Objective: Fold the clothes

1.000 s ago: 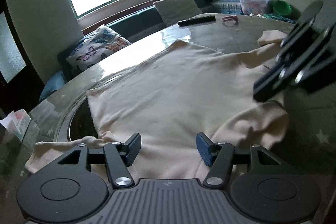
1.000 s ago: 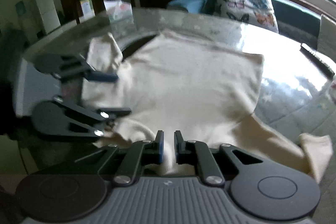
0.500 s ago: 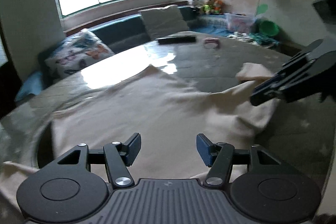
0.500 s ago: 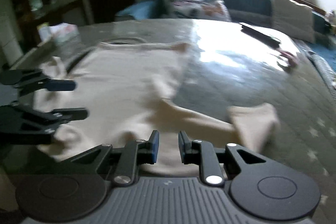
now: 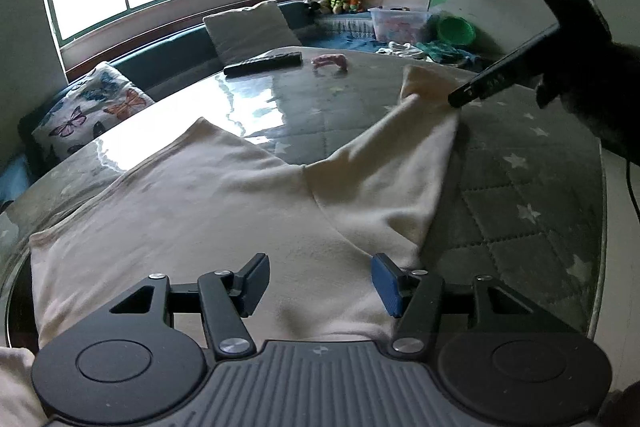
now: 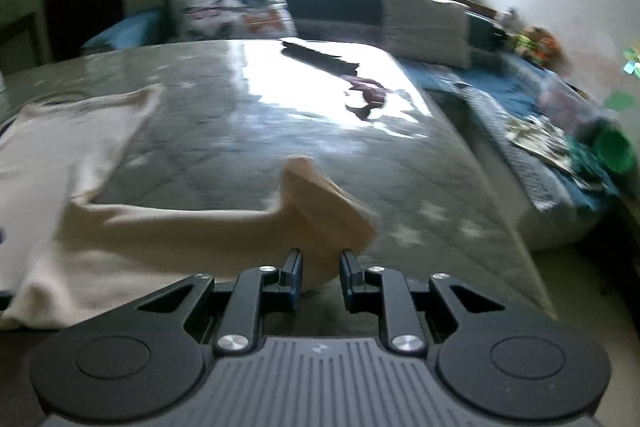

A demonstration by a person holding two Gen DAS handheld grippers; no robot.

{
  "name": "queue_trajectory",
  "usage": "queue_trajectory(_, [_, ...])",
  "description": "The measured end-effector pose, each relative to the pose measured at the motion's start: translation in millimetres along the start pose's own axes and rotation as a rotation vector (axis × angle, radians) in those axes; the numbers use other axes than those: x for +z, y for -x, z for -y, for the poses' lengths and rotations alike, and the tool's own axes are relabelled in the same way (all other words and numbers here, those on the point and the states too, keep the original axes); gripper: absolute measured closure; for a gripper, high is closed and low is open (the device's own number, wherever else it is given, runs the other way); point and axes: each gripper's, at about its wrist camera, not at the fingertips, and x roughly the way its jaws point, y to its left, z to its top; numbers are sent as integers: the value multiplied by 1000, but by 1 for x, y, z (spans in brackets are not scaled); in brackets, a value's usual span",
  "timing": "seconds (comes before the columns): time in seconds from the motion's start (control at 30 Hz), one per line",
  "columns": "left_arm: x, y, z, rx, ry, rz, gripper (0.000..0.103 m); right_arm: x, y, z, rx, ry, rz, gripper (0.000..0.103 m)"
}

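**Pulling a sleeve out: where it could slip**

Stretching across the counter (image 5: 500,163), the cream shirt (image 5: 192,203) lies mostly flat, its body on the near left and one sleeve (image 5: 404,151) drawn out toward the far right. The right gripper (image 6: 319,267) has the sleeve cuff bunched between its jaws, which stand narrowly apart with cloth in the gap; whether they truly pinch it is hard to tell, since that view is blurred. In the left wrist view its tip meets the sleeve end. The left gripper (image 5: 318,281) hovers over the near edge of the shirt with its jaws spread wide, gripping nothing.

The main risk, as I judge it, is the cuff slipping free: the hold looks shallow and the cloth is thick and folded there. With nothing pinning the body, a firm pull could also drag the whole shirt across the glossy counter and wrinkle it. A wide sweep to the far side might knock the remote (image 5: 262,63) or the small pink thing (image 5: 330,61).
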Motion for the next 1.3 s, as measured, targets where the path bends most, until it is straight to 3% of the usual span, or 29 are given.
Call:
queue_trajectory(0.33, [2,-5,9,-24,-9,-8,44,10,-20,31,45,-165,7,77])
queue_trajectory(0.43, [1,-7,11,-29,-7,-17,44,12,-30,30,36,-150,-18,79])
queue_trajectory(0.5, [0,-7,11,-30,-2,-19,44,12,-33,27,7,-122,-18,92])
queue_trajectory(0.57, [-2,-5,10,-25,13,-16,44,14,-35,27,-11,-117,-14,95])
queue_trajectory(0.77, [-7,6,-1,6,71,-1,42,18,-37,29,-52,-126,-5,92])
queue_trajectory(0.93, [-17,26,-33,102,149,9,42,25,-21,18,-21,-96,28,81])
queue_trajectory(1.13, [-39,49,-93,319,288,-1,42,32,-1,-21,99,-21,57,74])
queue_trajectory(1.3, [-65,61,-158,544,435,-58,43,37,13,-74,238,107,68,72])
